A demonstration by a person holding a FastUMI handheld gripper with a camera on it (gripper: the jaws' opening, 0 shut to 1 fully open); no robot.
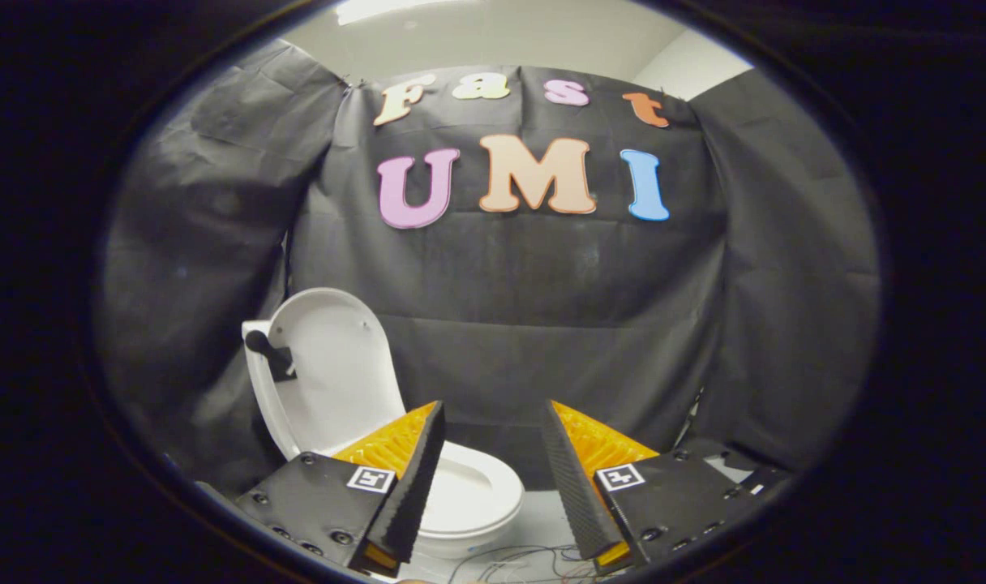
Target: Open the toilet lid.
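Toilet lid [335,365] stands raised, nearly upright, leaning back at the rear of the white toilet [469,499], a black handle [267,350] sticking out from its rim. The gripper [493,438] hangs over the seat, jaws spread wide with nothing between them. Thin wires [533,560] trail just beside the bowl's base

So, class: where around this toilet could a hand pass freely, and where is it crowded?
Free: the pale floor between the toilet bowl and the black cloth, ahead of the open, empty fingers. Crowded: the loose wires nearest the fingers, and beside the raised lid.
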